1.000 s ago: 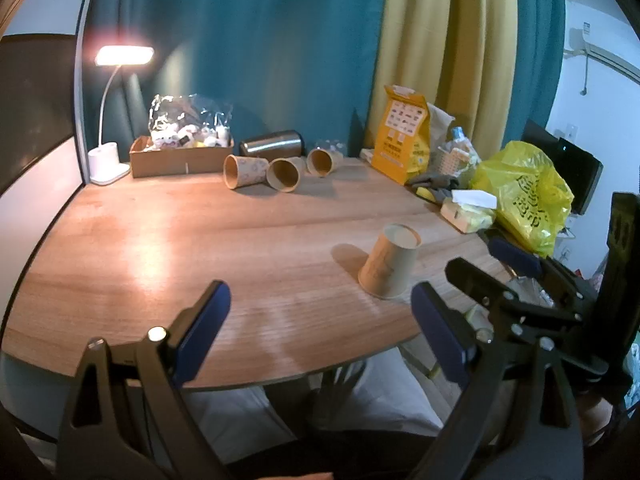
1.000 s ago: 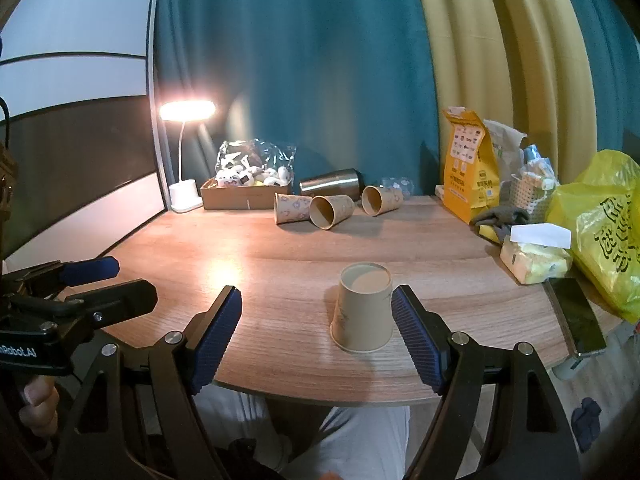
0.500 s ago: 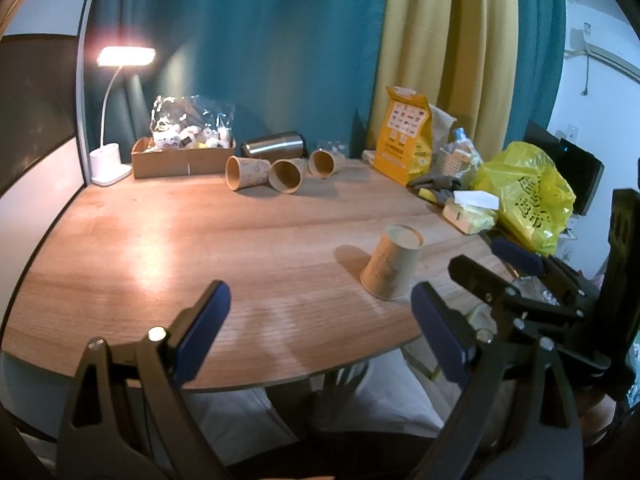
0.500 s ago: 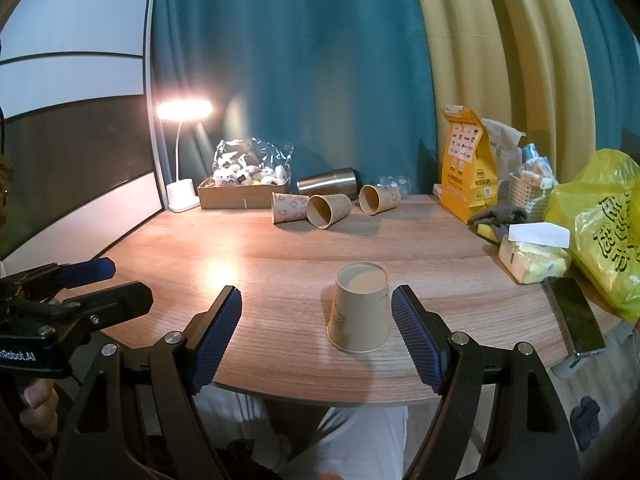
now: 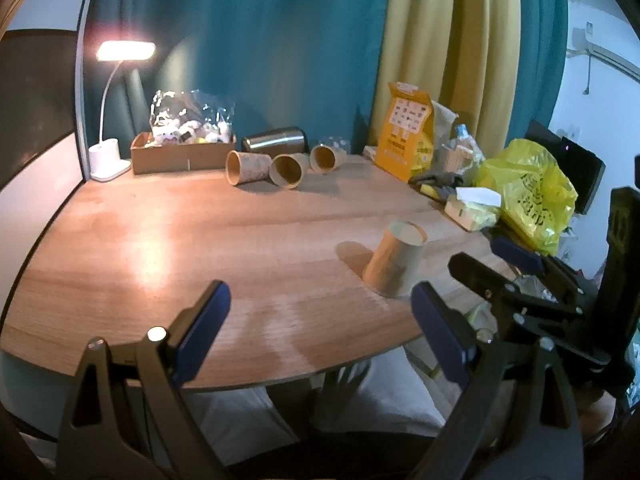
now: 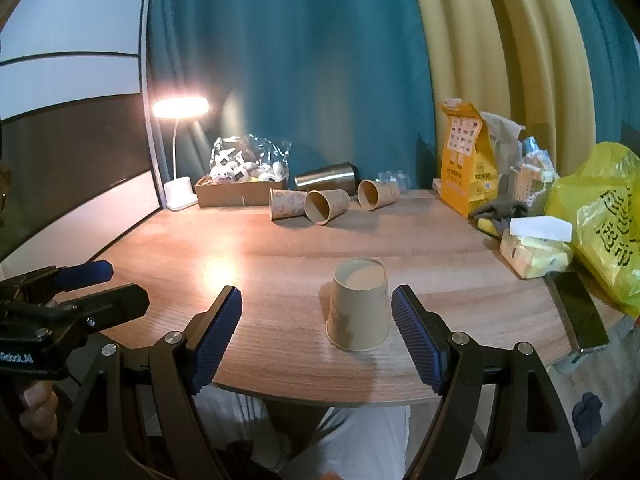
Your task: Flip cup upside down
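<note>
Paper cup (image 6: 359, 305) upside down on table (image 6: 256, 248), both hand-held grippers (image 6: 316, 334) (image 5: 320, 330) apart

You're in a lived-in home room, teal and yellow curtains (image 6: 360, 60) upper frame, cluttered wooden table (image 6: 280, 248), lit desk lamp (image 6: 180, 107) at left, wall air conditioner (image 5: 600, 50) upper right.

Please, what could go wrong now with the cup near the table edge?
The upside-down beige paper cup stands close to the round wooden table's front edge. The open right gripper has one fingertip very near its wall, so a small sideways move could tip the cup or push it off.
</note>
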